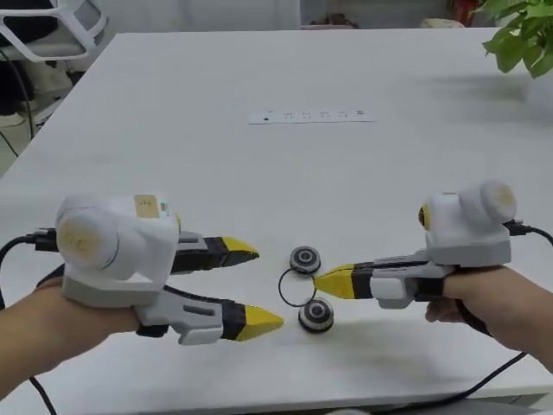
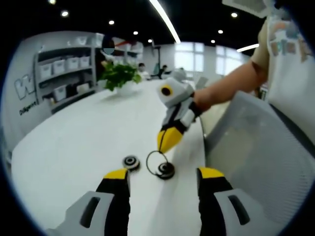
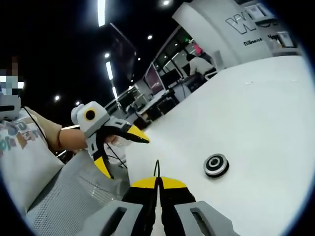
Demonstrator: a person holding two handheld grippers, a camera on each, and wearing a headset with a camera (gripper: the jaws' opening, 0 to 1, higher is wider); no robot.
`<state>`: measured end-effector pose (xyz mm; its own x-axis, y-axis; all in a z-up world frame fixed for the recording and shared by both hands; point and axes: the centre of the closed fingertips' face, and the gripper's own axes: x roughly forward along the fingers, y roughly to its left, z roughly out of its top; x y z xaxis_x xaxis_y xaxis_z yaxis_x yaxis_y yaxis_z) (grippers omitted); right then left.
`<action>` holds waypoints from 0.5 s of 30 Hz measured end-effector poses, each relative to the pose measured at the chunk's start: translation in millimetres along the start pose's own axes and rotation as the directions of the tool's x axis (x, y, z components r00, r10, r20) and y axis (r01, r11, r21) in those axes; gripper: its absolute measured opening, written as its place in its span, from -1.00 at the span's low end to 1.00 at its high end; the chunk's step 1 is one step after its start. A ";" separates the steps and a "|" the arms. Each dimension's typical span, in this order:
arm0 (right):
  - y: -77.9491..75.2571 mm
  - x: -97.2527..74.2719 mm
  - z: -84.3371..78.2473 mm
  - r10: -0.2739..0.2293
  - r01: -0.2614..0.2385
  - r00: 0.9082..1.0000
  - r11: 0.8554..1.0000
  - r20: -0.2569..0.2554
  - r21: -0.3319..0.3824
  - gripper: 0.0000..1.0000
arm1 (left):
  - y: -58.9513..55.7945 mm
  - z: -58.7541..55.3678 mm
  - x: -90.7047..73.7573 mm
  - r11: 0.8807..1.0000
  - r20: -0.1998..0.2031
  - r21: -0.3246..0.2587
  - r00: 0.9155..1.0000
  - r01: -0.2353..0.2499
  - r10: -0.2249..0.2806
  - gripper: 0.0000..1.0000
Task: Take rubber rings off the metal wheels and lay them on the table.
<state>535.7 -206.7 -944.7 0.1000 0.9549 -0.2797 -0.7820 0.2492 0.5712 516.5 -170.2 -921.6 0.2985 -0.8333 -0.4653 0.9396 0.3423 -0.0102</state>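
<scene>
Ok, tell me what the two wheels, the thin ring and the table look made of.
Far wheel and near wheel: probably metal, grey cores with a dull shine, plus dark outer bands that look like rubber. Ring: thin, matte black, likely rubber; the right gripper pinches it as a loose loop. Table: smooth matte white, perhaps laminate; the look leaves it open.
</scene>
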 end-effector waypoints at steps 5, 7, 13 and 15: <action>2.7 5.8 2.9 0.011 -0.011 1.000 1.000 -0.016 -0.012 -1.00 | 4.0 -0.2 -11.9 1.000 0.006 -0.003 1.000 -0.025 0.025 0.19; 3.3 8.5 2.8 0.015 -0.016 1.000 1.000 -0.028 -0.017 -1.00 | 5.9 1.1 -16.7 0.999 0.016 -0.010 0.999 -0.037 0.037 0.23; 4.4 16.8 3.9 0.025 -0.027 0.998 0.999 -0.053 -0.031 -1.00 | 7.1 -1.9 -27.2 0.998 0.015 -0.008 0.998 -0.056 0.056 0.34; 4.2 19.9 3.6 0.029 -0.031 0.998 0.999 -0.063 -0.035 -1.00 | 8.3 -3.8 -30.5 0.998 0.014 -0.012 0.998 -0.064 0.064 0.37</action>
<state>536.7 -186.1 -945.1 0.0386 0.9497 -0.3109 -0.8056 0.2137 0.5527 514.6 -140.3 -910.8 0.3605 -0.8155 -0.4527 0.9165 0.3999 0.0094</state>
